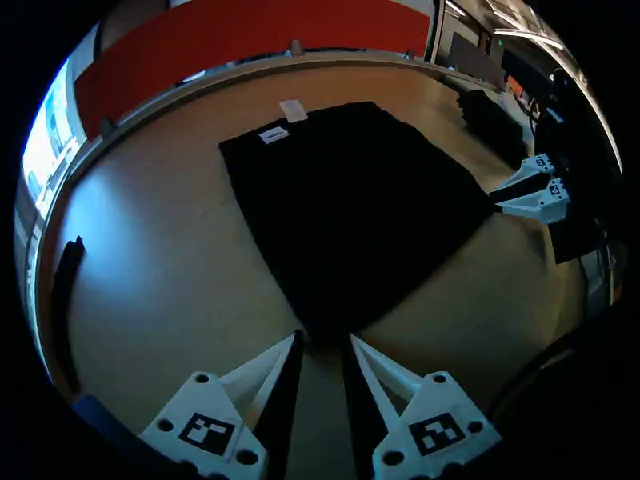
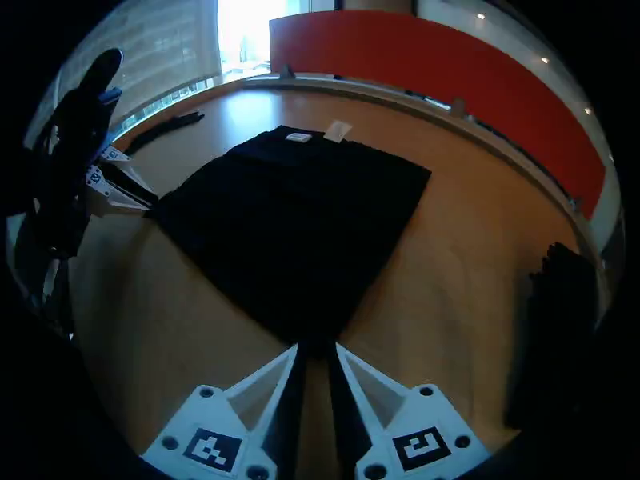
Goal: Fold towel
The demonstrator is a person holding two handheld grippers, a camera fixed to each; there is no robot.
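Note:
A black towel (image 1: pixel 352 208) (image 2: pixel 296 224) lies spread flat on the wooden table (image 1: pixel 160 264) (image 2: pixel 472 240). A white tag (image 1: pixel 274 134) (image 2: pixel 298 138) sits at its far edge. In the left gripper view, my left gripper (image 1: pixel 326 340) is open, its fingertips on either side of the towel's near corner. In the right gripper view, my right gripper (image 2: pixel 317 348) is open with a narrower gap, its tips at another corner. Each gripper also appears in the other view, at a side corner of the towel: the right gripper (image 1: pixel 496 202) and the left gripper (image 2: pixel 152 202), which a gloved hand (image 2: pixel 76 160) holds.
A small white card (image 1: pixel 293 110) (image 2: pixel 339 130) lies on the table just beyond the towel. A pile of dark cloth (image 1: pixel 488 112) (image 2: pixel 560 304) sits off to one side. A black strip (image 1: pixel 68 272) (image 2: pixel 168 128) lies near the table edge. A red panel (image 1: pixel 240 40) (image 2: pixel 448 64) backs the table.

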